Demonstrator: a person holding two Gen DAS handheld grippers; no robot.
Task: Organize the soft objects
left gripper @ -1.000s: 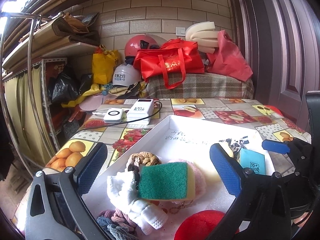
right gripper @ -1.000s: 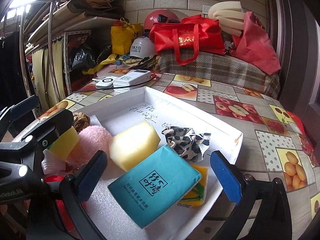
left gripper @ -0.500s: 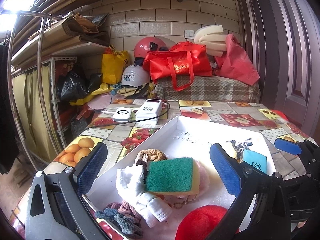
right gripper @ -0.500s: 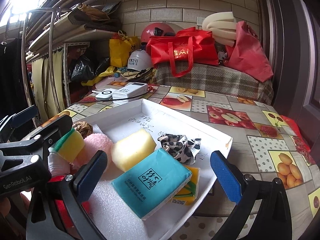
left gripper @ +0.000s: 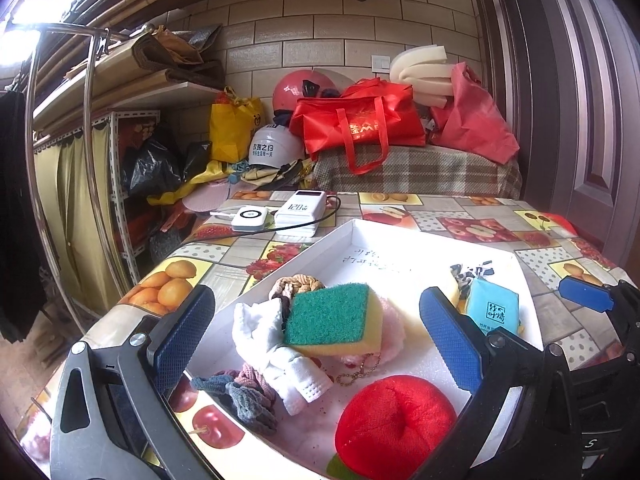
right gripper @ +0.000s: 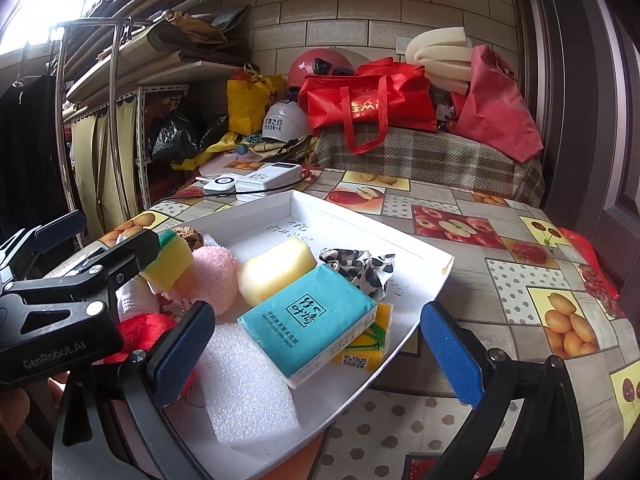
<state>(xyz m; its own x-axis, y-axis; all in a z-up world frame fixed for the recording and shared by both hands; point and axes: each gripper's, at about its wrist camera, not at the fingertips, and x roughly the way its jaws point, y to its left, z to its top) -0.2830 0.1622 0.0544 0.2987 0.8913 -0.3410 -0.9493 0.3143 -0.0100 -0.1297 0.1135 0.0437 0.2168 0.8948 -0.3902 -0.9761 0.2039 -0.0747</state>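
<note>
Left wrist view: left gripper (left gripper: 316, 344) wide open, empty, above green sponge (left gripper: 334, 320) in white tray (left gripper: 400, 236). Right gripper (right gripper: 318, 356) at 3 o'clock, open w/ nothing held, framing teal tissue pack (right gripper: 308, 316), likely next pick.

Both grippers have drawn back and up from the tray (left gripper: 400, 229): in the left wrist view its near corner with the hair ties (left gripper: 244, 394) and the whole red plush (left gripper: 394, 420) now show, where a second ago the plush was cut off at the bottom edge. In the right wrist view the tissue pack (right gripper: 308, 318) sits farther from the right gripper (right gripper: 318, 354), with the foam sheet (right gripper: 244, 384) and the tray's near rim now exposed. The left gripper (left gripper: 316, 332) hangs farther from the sponge (left gripper: 334, 320).
</note>
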